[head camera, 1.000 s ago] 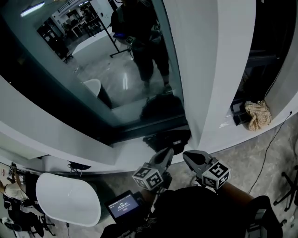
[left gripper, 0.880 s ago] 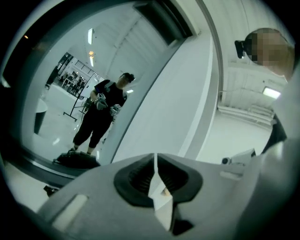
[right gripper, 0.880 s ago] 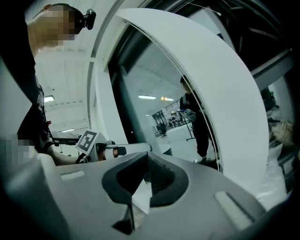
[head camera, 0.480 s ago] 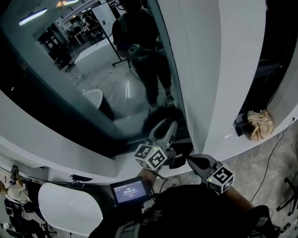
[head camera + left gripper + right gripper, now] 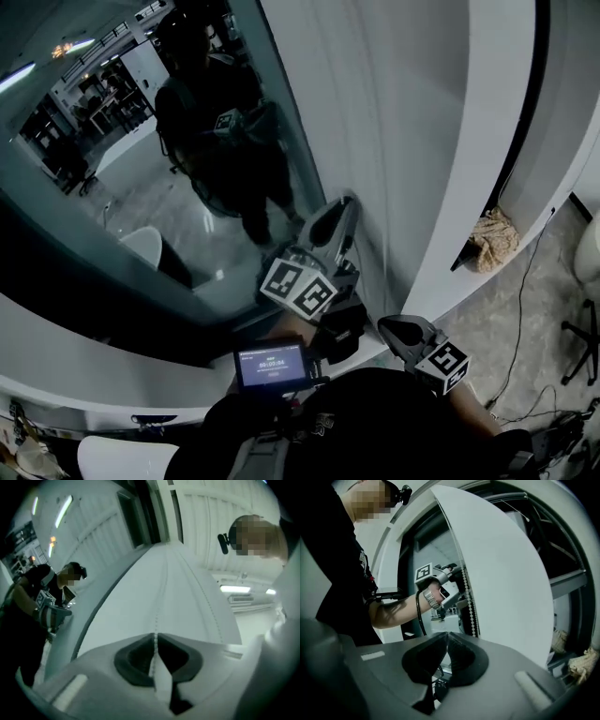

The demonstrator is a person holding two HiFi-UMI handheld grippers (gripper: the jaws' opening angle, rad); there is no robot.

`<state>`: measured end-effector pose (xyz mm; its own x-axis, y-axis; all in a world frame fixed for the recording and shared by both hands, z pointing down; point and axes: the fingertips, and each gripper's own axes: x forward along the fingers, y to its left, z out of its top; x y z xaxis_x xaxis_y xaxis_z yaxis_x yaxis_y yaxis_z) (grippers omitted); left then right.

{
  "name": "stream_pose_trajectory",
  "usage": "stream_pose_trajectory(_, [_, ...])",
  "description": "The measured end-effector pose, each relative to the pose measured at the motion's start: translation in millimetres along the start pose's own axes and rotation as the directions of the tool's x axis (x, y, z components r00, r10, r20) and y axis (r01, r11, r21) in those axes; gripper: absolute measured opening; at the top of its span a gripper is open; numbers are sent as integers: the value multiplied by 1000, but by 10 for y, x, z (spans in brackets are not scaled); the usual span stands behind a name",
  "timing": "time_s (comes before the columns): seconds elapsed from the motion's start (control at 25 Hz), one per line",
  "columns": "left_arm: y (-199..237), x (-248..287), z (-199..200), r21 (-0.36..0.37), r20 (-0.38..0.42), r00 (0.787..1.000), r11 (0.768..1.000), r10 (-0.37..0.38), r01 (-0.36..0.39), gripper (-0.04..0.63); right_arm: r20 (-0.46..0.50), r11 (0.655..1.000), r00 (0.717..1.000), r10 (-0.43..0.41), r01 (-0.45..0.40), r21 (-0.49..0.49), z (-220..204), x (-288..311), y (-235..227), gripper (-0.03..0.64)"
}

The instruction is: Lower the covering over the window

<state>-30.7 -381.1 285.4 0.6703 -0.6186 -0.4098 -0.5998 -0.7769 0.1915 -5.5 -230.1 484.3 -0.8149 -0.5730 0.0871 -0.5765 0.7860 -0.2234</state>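
Observation:
A white roller blind (image 5: 375,112) hangs beside the dark window glass (image 5: 112,216), which mirrors the person. Its bead chain (image 5: 156,616) runs down the blind's face in the left gripper view. My left gripper (image 5: 348,203) is raised against the blind's edge. Its jaws (image 5: 155,636) are closing, and the chain passes between the tips, which pinch it. My right gripper (image 5: 385,326) stays low by the person's body, shut with nothing in it (image 5: 446,633). The right gripper view shows the bead chain (image 5: 471,606) beside the left gripper's marker cube (image 5: 423,572).
A crumpled rag (image 5: 489,242) lies on the sill at the right. A small lit screen (image 5: 272,364) sits at the person's chest. A cable (image 5: 521,300) trails over the floor, and a stand's legs (image 5: 581,339) show at the right edge.
The left gripper has risen from waist height to the blind's edge and now has the bead chain between its jaws. The head view has tilted upward. The right gripper stays low.

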Motion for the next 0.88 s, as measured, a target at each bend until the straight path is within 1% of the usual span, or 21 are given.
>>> stream_pose_trajectory(0.04, [-32, -14, 24, -11, 17, 1000, 1000, -14, 14, 17, 4, 1000, 1000, -26, 25, 13, -4, -29, -44, 8])
stream_pose_trajectory(0.16, [-91, -36, 19, -54, 39, 998, 997, -48, 50, 15, 6, 998, 998, -62, 62, 32, -3, -68, -110, 8])
stream_pose_trajectory(0.2, [-97, -46, 15, -60, 37, 998, 996, -57, 59, 14, 12, 998, 998, -60, 60, 19, 29, -55, -93, 8])
stream_pose_trajectory(0.28, [-124, -93, 19, -70, 26, 995, 993, -93, 94, 14, 53, 998, 997, -51, 53, -45, 215, -11, 1, 8])
stream_pose_trajectory(0.36, [-208, -177, 41, -93, 16, 985, 981, -170, 171, 15, 150, 992, 987, -53, 69, -104, 604, 26, 120, 9])
stream_pose_trajectory(0.44, [-310, -299, 88, -127, 18, 968, 960, -251, 252, 15, 258, 991, 964, -72, 100, -94, 1037, 64, 195, 20])
stream_pose_trajectory(0.52, [-349, -430, 151, -154, 34, 957, 945, -287, 288, 15, 337, 987, 935, -111, 143, -73, 1391, 130, 198, 26])
stream_pose_trajectory(0.56, [-346, -492, 182, -165, 43, 955, 940, -295, 297, 15, 370, 980, 918, -141, 182, -79, 1538, 172, 170, 40])
stream_pose_trajectory(0.6, [-338, -551, 212, -177, 52, 952, 935, -303, 307, 15, 400, 968, 898, -180, 234, -89, 1667, 219, 120, 37])
stream_pose_trajectory(0.68, [-299, -681, 268, -194, 66, 947, 927, -314, 321, 15, 457, 939, 853, -252, 329, -96, 1865, 317, -3, 49])
stream_pose_trajectory(0.72, [-266, -761, 296, -198, 71, 948, 927, -311, 319, 15, 472, 932, 838, -274, 353, -85, 1919, 374, -46, 49])
stream_pose_trajectory(0.8, [-181, -939, 370, -199, 80, 951, 930, -299, 309, 15, 476, 927, 825, -304, 372, -52, 1965, 501, -102, 54])
stream_pose_trajectory(0.84, [-132, -1023, 424, -202, 90, 952, 931, -292, 305, 15, 483, 922, 816, -318, 384, -42, 2003, 557, -133, 66])
stream_pose_trajectory(0.88, [-76, -1099, 488, -205, 103, 953, 931, -285, 301, 15, 504, 913, 797, -332, 406, -40, 2078, 598, -171, 97])
